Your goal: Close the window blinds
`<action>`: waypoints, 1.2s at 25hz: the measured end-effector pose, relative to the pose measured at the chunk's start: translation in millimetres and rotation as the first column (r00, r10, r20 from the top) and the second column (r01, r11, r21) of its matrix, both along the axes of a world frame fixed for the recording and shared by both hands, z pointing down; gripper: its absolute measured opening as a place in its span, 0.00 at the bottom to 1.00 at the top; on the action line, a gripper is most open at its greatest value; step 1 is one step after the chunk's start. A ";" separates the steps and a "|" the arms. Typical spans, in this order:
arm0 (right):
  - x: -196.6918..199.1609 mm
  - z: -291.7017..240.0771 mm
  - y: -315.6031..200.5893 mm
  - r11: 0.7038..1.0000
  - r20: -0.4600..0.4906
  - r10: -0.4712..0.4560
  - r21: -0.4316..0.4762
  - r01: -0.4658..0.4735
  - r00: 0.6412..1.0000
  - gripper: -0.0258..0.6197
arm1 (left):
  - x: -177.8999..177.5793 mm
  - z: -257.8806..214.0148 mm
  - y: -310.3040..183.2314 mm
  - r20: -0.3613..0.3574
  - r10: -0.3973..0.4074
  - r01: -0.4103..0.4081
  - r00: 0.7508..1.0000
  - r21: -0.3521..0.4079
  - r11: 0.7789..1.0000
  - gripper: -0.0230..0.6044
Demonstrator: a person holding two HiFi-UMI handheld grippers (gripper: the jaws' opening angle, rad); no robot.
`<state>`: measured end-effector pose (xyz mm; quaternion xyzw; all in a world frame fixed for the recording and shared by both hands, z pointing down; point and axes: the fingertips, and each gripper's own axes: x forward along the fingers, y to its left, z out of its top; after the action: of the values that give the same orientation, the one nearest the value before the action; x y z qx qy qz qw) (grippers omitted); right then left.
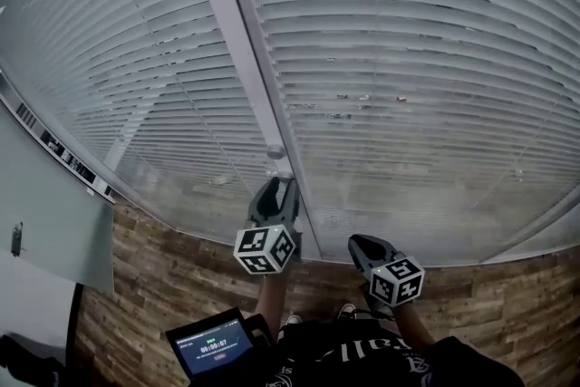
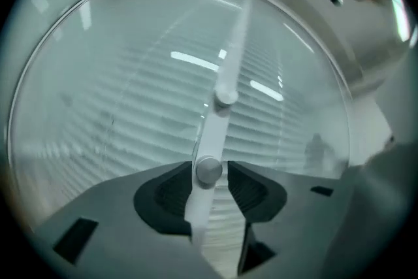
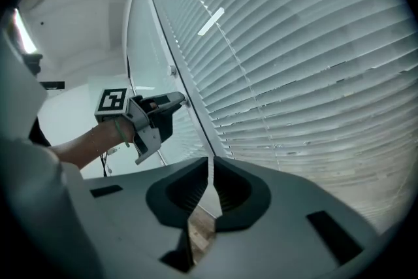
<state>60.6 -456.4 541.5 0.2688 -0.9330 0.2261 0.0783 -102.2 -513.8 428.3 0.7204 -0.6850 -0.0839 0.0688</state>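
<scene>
**Seating the Grip on the Blind Control**

**Location of parts.** The white slatted window blinds (image 1: 408, 59) fill the far side of the scene in two panels. A white vertical frame post (image 1: 237, 32) divides them. Outdoor shapes show through the right panel, so the slats are judged partly open and the closing is not yet done.

**Left gripper (image 1: 277, 188).** It is raised to the post. In the left gripper view a narrow white control strip (image 2: 228, 62) runs up between its jaws. A round grey metal knob (image 2: 209, 170) on that strip sits level with the dark ribbed pads (image 2: 251, 189). The jaws are released: they stand apart on either side of the knob, with a narrow gap on its right side.

**Right gripper (image 1: 362, 244).** It is lower, nearer and to the right, with its jaws clenched together on nothing.

**Recommended procedure (judgement).**
1. Centre the knob between the pads before closing, because a round knob is likely to slip out of an off-centre pinch.
2. Close until both pads bear on the knob.
3. The views do not show whether the knob slides or turns. Test gently along the strip's line and avoid side load.
4. Watch the slats, and stop when nothing shows through them.
5. Keep the right gripper off the slats.
</scene>
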 end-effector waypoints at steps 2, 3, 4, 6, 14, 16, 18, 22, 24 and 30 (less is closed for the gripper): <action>1.0 -2.5 0.0 1.000 -0.001 -0.003 0.000 0.003 1.000 0.10 | 3.1 0.7 4.3 0.435 -0.027 0.058 0.900 -0.058 0.997 0.30; 0.9 -5.0 -0.5 1.000 -0.002 -0.005 0.000 0.005 1.000 0.10 | 4.4 0.1 4.4 0.619 -0.020 0.086 0.786 -0.078 0.993 0.31; 0.5 -7.5 -1.2 1.000 -0.004 -0.008 0.000 0.008 1.000 0.10 | 6.4 -1.0 2.9 0.753 0.002 0.106 0.658 -0.094 0.990 0.31; -0.8 -9.5 -1.9 1.000 -0.007 -0.012 -0.001 0.012 1.000 0.10 | 11.1 -1.1 -2.7 0.883 0.055 0.112 0.465 -0.121 0.986 0.31; -1.4 0.9 -3.4 1.000 0.004 -0.005 -0.004 0.005 1.000 0.10 | -0.4 3.0 -8.7 0.402 0.006 0.019 0.916 -0.058 0.998 0.24; 2.4 -2.3 -5.6 1.000 0.004 0.010 -0.007 -0.010 1.000 0.10 | -7.3 -4.5 -7.2 -0.090 -0.006 0.009 0.996 0.034 0.999 0.24; 7.8 -10.3 -8.9 0.999 0.003 0.034 -0.008 -0.034 0.999 0.10 | -14.6 -10.5 -7.1 -0.424 0.010 0.031 0.906 0.089 0.996 0.24; 16.0 -7.8 -14.0 0.997 0.004 0.074 -0.007 -0.074 0.997 0.10 | -17.2 -6.1 -8.1 -0.481 0.020 0.026 0.877 0.090 0.996 0.24; 15.5 -3.9 -12.5 0.996 0.003 0.084 -0.009 -0.084 0.996 0.10 | -14.2 -3.8 -8.0 -0.387 0.044 -0.017 0.921 0.073 0.997 0.24; 3.7 0.8 1.8 0.996 0.001 0.085 -0.008 -0.085 0.996 0.10 | 0.7 8.1 12.4 -0.125 0.105 -0.103 0.987 0.022 0.994 0.24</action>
<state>64.3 -454.6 542.3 0.3078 -0.9199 0.2330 0.0690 -101.5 -501.4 436.5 0.7490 -0.6401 -0.1310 0.1106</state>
